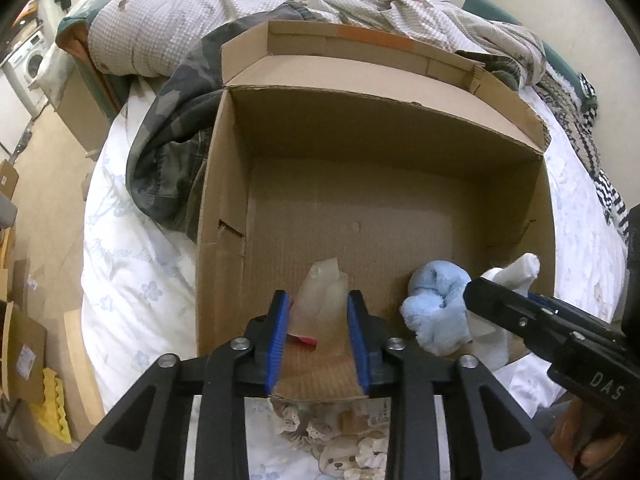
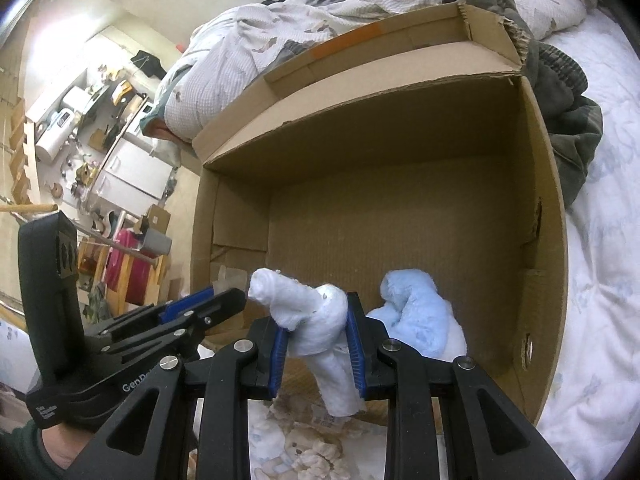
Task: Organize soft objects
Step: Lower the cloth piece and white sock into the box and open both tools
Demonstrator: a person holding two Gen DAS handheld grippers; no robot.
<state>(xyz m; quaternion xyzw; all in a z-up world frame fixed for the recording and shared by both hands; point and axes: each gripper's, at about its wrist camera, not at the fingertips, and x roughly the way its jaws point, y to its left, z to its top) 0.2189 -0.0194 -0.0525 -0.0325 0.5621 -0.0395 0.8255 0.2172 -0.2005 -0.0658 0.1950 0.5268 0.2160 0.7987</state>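
Right gripper (image 2: 316, 344) clamped on white knotted sock (image 2: 320, 320), lower centre, over box (image 2: 548, 280) rim, probably for dropping beside blue sock (image 2: 416, 320). Left gripper (image 1: 318, 332) spread apart, nothing gripped.

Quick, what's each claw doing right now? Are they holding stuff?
Left gripper: open, holding nothing.
Right gripper: shut on the white fluffy bundle.

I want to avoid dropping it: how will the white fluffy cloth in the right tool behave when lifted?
The white fluffy cloth probably hangs floppy: its free end droops below the right tool. It looks light, since the pinch alone holds it. Its plush surface likely grips the pads, so slipping seems unlikely.
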